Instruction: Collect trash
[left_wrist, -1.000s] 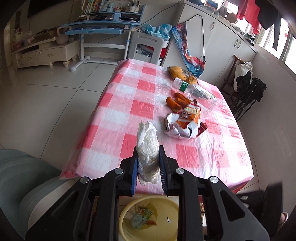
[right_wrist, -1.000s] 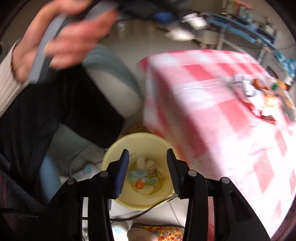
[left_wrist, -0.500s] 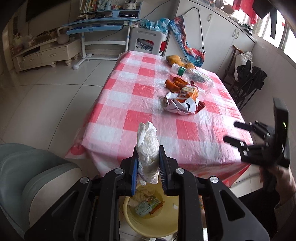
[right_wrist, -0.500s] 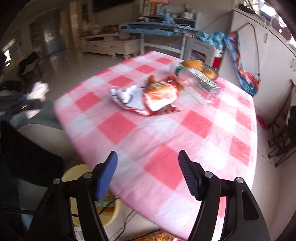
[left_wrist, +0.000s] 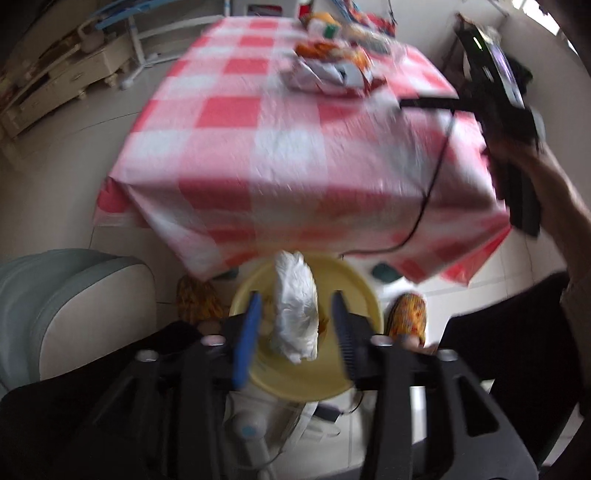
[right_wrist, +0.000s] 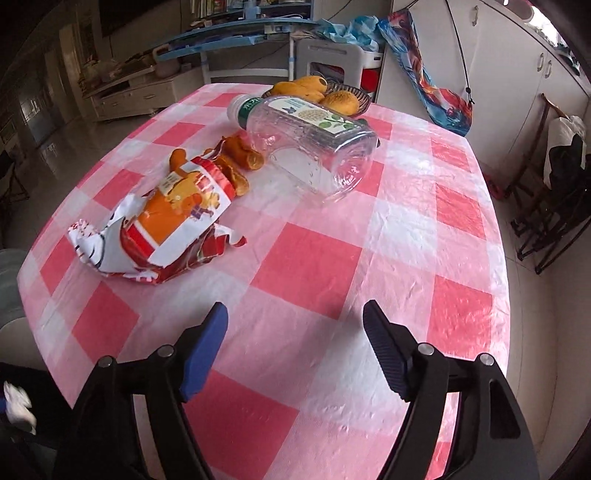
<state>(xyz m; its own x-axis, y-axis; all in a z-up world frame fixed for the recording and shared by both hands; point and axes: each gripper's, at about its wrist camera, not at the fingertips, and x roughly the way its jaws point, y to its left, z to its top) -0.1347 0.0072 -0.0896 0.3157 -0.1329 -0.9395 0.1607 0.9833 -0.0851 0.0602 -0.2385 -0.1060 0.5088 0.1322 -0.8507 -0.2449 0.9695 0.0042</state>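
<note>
Left gripper (left_wrist: 295, 325) jaws opening, crumpled tissue (left_wrist: 295, 310) loose between them above yellow basin (left_wrist: 354, 288): light, soft. Right gripper (right_wrist: 295, 325) opening, empty.

- No text legible in either view.
- Snack bag (right_wrist: 177, 218) on the desk (right_wrist: 317, 266): orange and red print with a small label patch, characters too small and crumpled to read.
- Clear plastic bottle (right_wrist: 306, 144) lying on its side: green and white label with a flower picture, print not resolvable.
- Left wrist view is motion-blurred; nothing readable there.
</note>
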